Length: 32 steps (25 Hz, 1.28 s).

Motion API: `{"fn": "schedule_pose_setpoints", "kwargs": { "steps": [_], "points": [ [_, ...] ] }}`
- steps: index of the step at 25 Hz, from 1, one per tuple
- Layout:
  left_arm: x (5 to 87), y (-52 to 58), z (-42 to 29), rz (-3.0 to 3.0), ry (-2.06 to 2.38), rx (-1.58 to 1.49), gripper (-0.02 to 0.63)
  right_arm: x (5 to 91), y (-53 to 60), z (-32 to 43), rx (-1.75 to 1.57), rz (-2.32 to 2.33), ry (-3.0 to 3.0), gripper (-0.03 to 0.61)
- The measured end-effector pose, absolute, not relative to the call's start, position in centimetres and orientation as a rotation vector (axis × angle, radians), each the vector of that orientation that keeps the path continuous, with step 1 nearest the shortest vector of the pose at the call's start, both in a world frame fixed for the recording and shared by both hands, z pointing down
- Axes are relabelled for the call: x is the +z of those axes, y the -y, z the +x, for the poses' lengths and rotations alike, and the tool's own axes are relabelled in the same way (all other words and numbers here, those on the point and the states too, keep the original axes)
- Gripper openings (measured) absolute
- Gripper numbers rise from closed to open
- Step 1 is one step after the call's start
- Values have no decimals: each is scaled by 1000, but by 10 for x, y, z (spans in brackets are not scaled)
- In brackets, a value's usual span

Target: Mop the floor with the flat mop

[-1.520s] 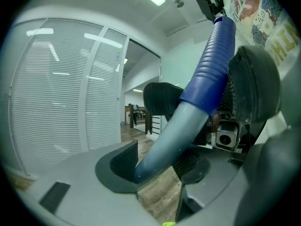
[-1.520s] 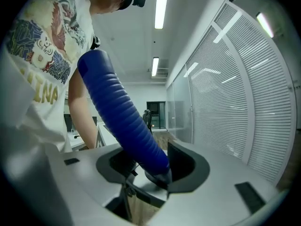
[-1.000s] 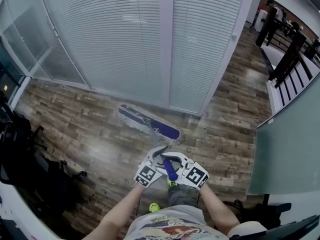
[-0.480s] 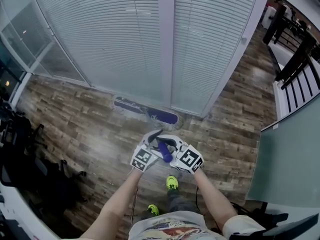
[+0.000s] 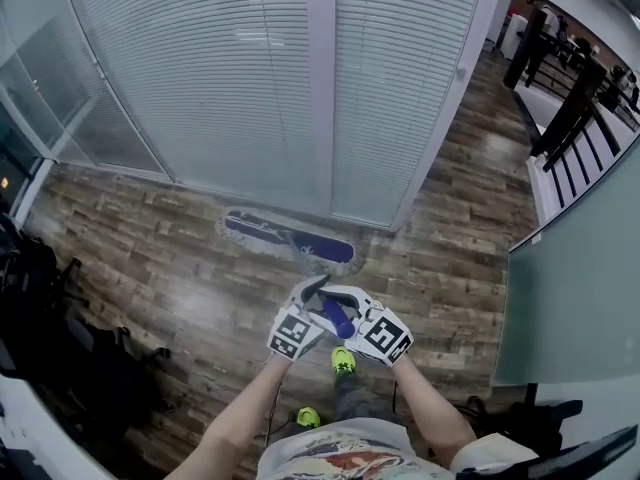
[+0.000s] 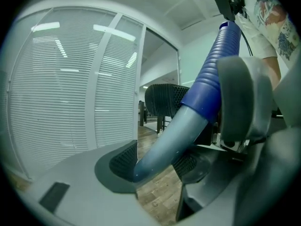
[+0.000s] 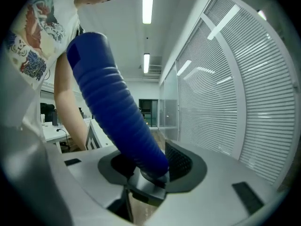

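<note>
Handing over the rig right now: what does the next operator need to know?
Left gripper: shut on the flat mop's pale grey-blue shaft.
Right gripper: jaws just closed further, now shut on the ribbed blue handle grip.
Purple flat mop head: lying on the wood-look floor by the blind-covered glass wall.
Done: cannot tell how much is mopped.
Left: keep mopping the floor.

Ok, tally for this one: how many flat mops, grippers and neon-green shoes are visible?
flat mop: 1
grippers: 2, the left gripper and the right gripper, both holding the flat mop; the right gripper's jaws have just been closing on it
neon-green shoes: 2
total: 5
</note>
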<state>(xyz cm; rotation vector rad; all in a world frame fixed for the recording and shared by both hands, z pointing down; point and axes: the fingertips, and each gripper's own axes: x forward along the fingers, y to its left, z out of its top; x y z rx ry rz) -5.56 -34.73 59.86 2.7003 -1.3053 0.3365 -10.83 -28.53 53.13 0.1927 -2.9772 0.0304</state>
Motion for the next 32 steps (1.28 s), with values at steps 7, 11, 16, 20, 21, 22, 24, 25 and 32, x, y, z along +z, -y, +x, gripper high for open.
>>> {"fn": "schedule_pose_setpoints", "kwargs": {
  "steps": [7, 11, 16, 20, 21, 22, 24, 25, 32],
  "points": [
    [577, 186, -36, 2732, 1259, 238, 192, 512, 128, -93, -53, 300, 2973, 160],
    [570, 103, -32, 2712, 1269, 193, 192, 505, 41, -93, -89, 275, 2954, 155],
    [561, 18, -11, 2729, 1242, 194, 184, 495, -43, -74, -82, 249, 2951, 155],
    [556, -33, 16, 2739, 1222, 202, 183, 490, -94, -48, -84, 235, 2941, 155],
    [555, -46, 27, 2741, 1212, 201, 183, 489, -107, -38, -83, 237, 2934, 155],
    [553, -59, 39, 2745, 1202, 199, 183, 488, -119, -25, -83, 244, 2923, 155],
    [549, -82, 69, 2751, 1190, 188, 184, 486, -140, 5, -75, 269, 2896, 150],
    [547, -93, 86, 2747, 1192, 181, 184, 484, -149, 23, -64, 284, 2887, 149],
    [537, -181, 217, 2778, 1186, 124, 184, 473, -230, 157, 39, 394, 2936, 147]
  ]
}}
